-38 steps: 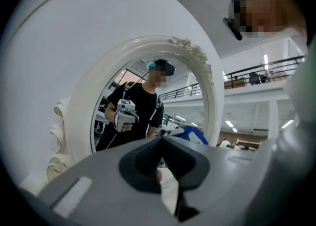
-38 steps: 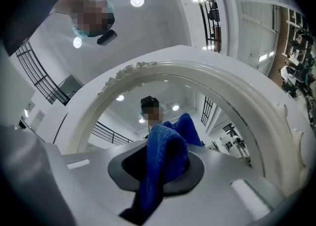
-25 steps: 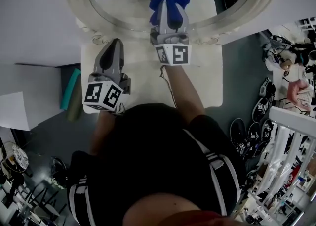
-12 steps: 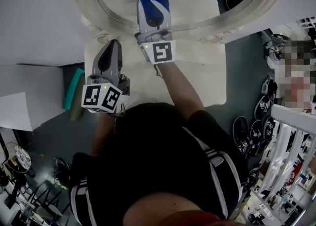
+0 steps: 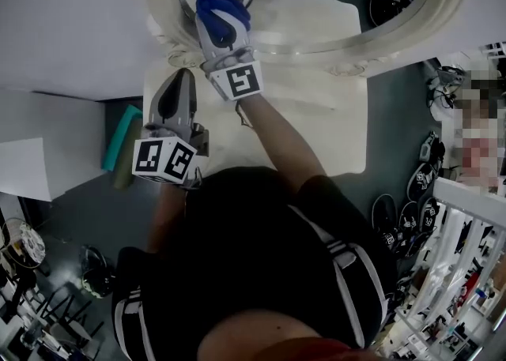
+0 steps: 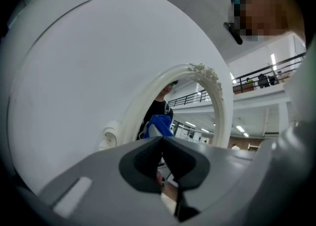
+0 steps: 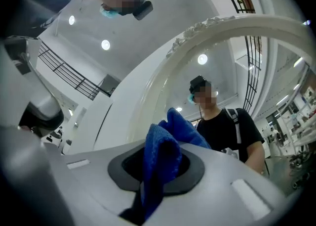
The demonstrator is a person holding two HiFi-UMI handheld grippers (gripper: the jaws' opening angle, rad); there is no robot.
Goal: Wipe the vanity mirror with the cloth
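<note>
The left gripper (image 5: 183, 77) hovers over the left edge of the desk (image 5: 316, 114), its jaws pressed together with nothing between them. To its right, the right gripper (image 5: 223, 24) is clamped on the bunched blue cloth (image 5: 217, 0). The cloth lies against the lower left of the glass of the vanity mirror (image 5: 316, 16), which stands at the desk's far edge.

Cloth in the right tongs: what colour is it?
Solid blue. The cloth shows best in the right gripper view.
</note>
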